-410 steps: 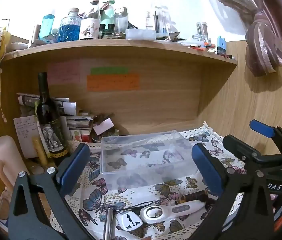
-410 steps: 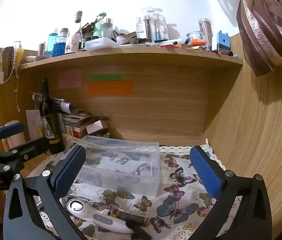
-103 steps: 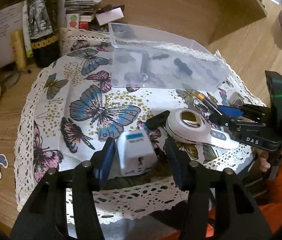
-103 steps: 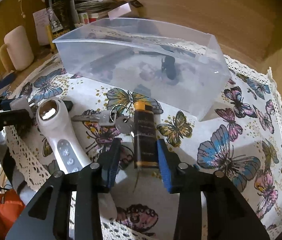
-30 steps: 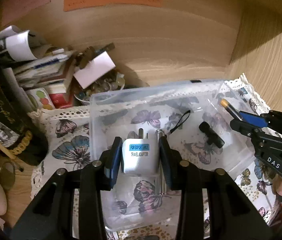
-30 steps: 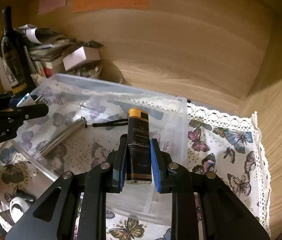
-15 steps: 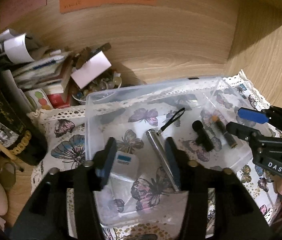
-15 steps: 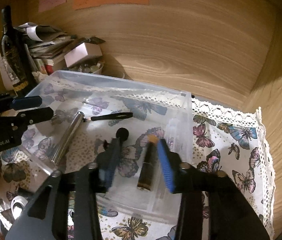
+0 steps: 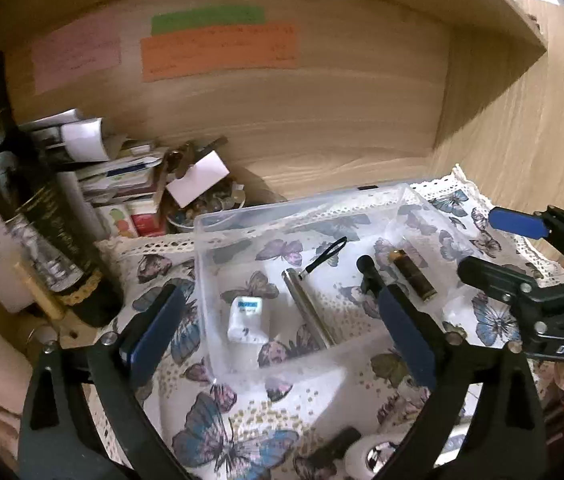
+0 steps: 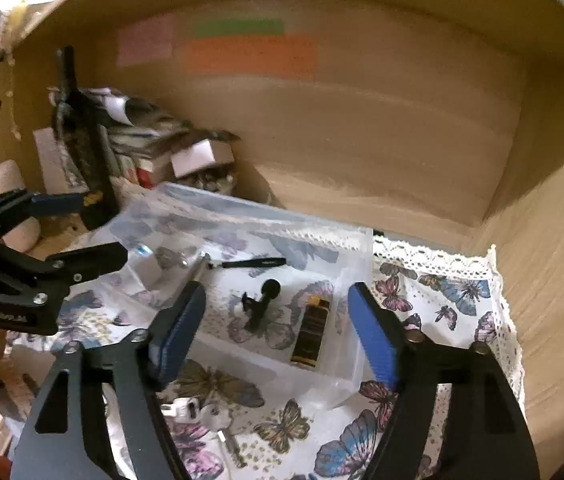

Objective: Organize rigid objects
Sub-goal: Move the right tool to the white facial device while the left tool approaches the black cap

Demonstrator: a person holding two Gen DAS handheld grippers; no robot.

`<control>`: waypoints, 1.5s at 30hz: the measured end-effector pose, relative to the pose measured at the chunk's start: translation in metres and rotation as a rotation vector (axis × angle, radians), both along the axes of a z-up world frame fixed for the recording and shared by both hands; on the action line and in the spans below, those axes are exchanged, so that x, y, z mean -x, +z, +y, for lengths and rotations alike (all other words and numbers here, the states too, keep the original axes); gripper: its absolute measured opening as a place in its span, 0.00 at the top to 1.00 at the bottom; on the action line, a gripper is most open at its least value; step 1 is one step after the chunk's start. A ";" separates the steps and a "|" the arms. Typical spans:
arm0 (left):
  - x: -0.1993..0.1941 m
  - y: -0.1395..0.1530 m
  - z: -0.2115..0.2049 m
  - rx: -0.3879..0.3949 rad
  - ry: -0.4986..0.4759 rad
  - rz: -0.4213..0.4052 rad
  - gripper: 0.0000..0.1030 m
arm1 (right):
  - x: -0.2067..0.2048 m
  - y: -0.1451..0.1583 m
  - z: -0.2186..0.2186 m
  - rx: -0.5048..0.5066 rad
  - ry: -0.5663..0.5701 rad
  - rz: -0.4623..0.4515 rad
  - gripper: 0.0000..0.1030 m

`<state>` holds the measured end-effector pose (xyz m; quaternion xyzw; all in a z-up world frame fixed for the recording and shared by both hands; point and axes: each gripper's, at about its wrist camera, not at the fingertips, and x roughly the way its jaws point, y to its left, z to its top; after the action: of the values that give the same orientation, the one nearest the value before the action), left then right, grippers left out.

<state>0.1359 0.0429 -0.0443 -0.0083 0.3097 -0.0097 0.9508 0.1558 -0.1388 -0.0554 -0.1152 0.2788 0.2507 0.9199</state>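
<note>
Left hand-held gripper (image 9: 279, 334): its jaws were spreading wide, blue pads well apart, with nothing pinched; it hung above the near wall of the box, low in the left wrist view.
Right hand-held gripper (image 10: 277, 332): its jaws were opening too, nothing clamped between the blue pads; it sat at the bottom centre of the right wrist view, over the right end of the box.
Clear rectangular plastic box (image 9: 201, 248): it stood on the butterfly-print cloth with lace edging (image 9: 233, 440), in the middle of both views.
White travel adaptor with a blue label (image 9: 247, 318): it lay on the box floor, left of centre in the left wrist view, free of both pads.
Silver metal cylinder with a black wrist loop (image 9: 308, 304): it lay in the box just right of the adaptor, its loop pointing toward the far wall.
Small black knob-headed piece (image 10: 261, 300): it lay in the box, between the cylinder and the tube.
Dark brown tube with an orange cap (image 10: 312, 330): it lay on the box floor at the right end, between the right gripper's pads in the picture but untouched.
Keys on a ring (image 10: 217, 428): on the cloth outside the box, lower left of centre in the right wrist view.
Dark wine bottle (image 9: 37, 220): upright at the left of the left wrist view, beside a pile of papers on the bench.
Orange paper strip (image 9: 217, 50): on the wooden back panel, top centre.
</note>
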 end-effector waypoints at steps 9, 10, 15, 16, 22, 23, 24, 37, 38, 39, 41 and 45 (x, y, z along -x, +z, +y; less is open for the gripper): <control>0.045 -0.008 0.004 -0.025 0.025 0.018 0.02 | 0.038 -0.001 0.002 -0.028 0.052 -0.013 0.25; 0.050 -0.011 0.004 -0.031 0.025 0.027 0.02 | 0.042 -0.005 0.004 -0.028 0.060 -0.008 0.25; 0.074 -0.028 0.002 -0.057 0.030 0.068 0.02 | 0.060 -0.024 0.011 -0.023 0.096 0.039 0.25; 0.078 -0.031 0.002 -0.056 0.029 0.076 0.02 | 0.063 -0.029 0.013 -0.021 0.106 0.042 0.25; 0.096 -0.057 0.004 -0.033 0.033 0.153 0.02 | 0.072 -0.056 0.026 0.009 0.150 0.107 0.25; 0.100 -0.061 0.006 -0.027 0.038 0.164 0.02 | 0.073 -0.058 0.028 0.013 0.154 0.115 0.25; 0.103 -0.064 0.007 -0.020 0.042 0.172 0.02 | 0.073 -0.063 0.030 0.020 0.161 0.130 0.25; 0.124 -0.077 0.014 0.076 0.034 0.230 0.02 | 0.070 -0.102 0.056 0.079 0.239 0.285 0.51; 0.124 -0.078 0.012 0.077 0.026 0.231 0.02 | 0.072 -0.102 0.056 0.082 0.243 0.277 0.56; 0.124 -0.078 0.010 0.077 0.020 0.231 0.02 | 0.073 -0.101 0.056 0.082 0.249 0.274 0.60; 0.123 -0.079 0.006 0.088 0.006 0.237 0.02 | 0.075 -0.098 0.053 0.075 0.250 0.269 0.67; 0.119 -0.085 -0.004 0.096 -0.023 0.252 0.02 | 0.076 -0.094 0.044 0.065 0.215 0.243 0.67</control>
<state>0.0170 0.0386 -0.1290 -0.0512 0.4261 -0.0344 0.9026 0.0794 -0.0944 -0.1499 -0.1430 0.3819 0.3506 0.8430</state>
